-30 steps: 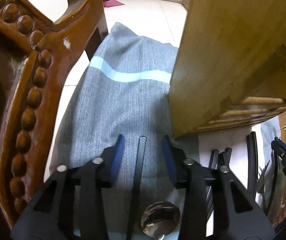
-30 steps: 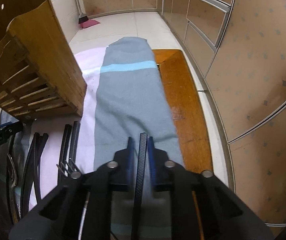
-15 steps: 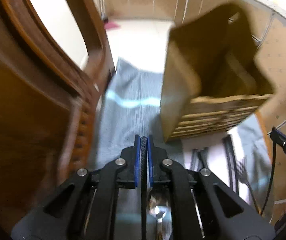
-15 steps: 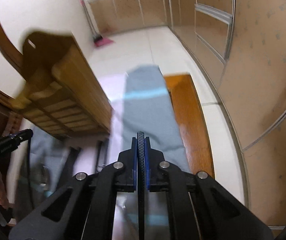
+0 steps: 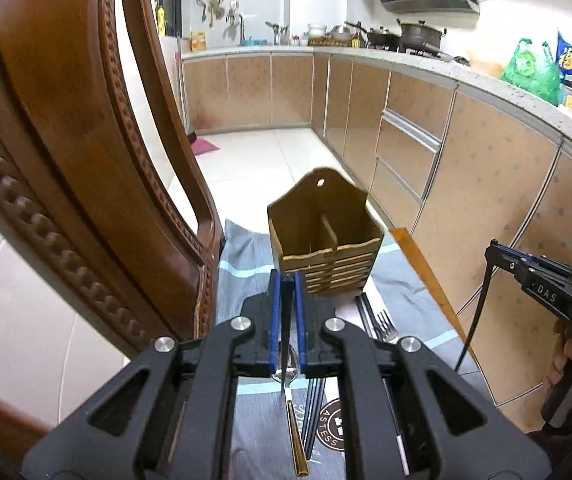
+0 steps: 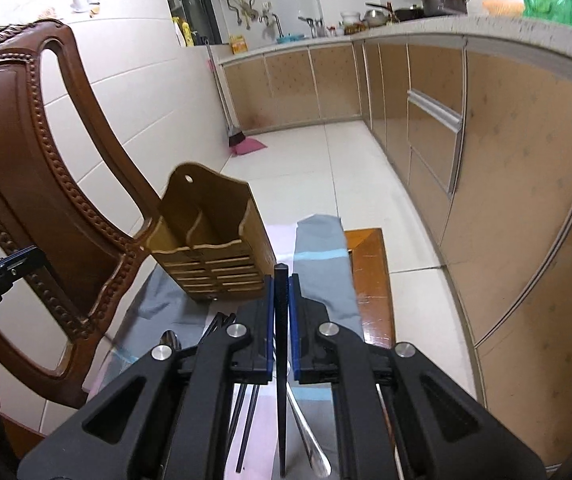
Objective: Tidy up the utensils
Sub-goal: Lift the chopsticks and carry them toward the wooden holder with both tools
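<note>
Kitchen cabinets [image 5: 406, 160] behind, both grippers clenched on chopsticks short of the wooden holder [image 5: 322, 240].
Left view: left gripper [image 5: 286, 292] just closed on black chopstick [image 5: 286, 320]; probably light, stiff and slick, so best pinched near the thick end. Right view: right gripper [image 6: 282, 284] clamped on second black chopstick [image 6: 282, 400], tip hanging below; holder ahead-left, apart.

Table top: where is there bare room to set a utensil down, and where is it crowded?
Bare: grey cloth between the wooden holder and the table edge; also the cloth strip between holder and chair. Crowded: in front of the holder, where chopsticks, fork and spoon lie.
</note>
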### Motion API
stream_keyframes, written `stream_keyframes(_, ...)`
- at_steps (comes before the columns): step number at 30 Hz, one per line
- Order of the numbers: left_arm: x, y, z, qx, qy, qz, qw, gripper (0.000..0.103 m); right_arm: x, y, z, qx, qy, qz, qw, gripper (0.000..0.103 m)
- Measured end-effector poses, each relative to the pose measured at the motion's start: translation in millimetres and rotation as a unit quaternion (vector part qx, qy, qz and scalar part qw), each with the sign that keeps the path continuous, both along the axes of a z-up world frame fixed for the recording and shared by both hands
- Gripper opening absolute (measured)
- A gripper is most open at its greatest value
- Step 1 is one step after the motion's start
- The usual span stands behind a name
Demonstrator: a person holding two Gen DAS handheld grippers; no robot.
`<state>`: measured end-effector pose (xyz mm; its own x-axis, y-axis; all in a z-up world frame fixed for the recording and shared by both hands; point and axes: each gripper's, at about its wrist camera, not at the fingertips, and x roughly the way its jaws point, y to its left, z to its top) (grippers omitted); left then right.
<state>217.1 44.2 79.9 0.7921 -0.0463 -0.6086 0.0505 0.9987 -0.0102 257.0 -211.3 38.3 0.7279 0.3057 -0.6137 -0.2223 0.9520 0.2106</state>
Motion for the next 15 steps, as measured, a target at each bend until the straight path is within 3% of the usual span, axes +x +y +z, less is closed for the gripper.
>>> stream_keyframes(7,-30,-6,18,-0.016,-0.025,-0.007,0.9995,0.007,-33,3,43,0.015,-0.055,0.001,0.998,0.007)
stream_keyframes(11,-37,-10,17,-0.02,-0.028,-0.009,0.9994,0.007,-61,7,75,0.032,-0.11,0.002,0.993,0.007)
stream_keyframes(15,-39,-14,14,-0.014,-0.026,-0.016,0.9994,0.007,-75,14,90,0.029,-0.131,0.013,0.991,0.007)
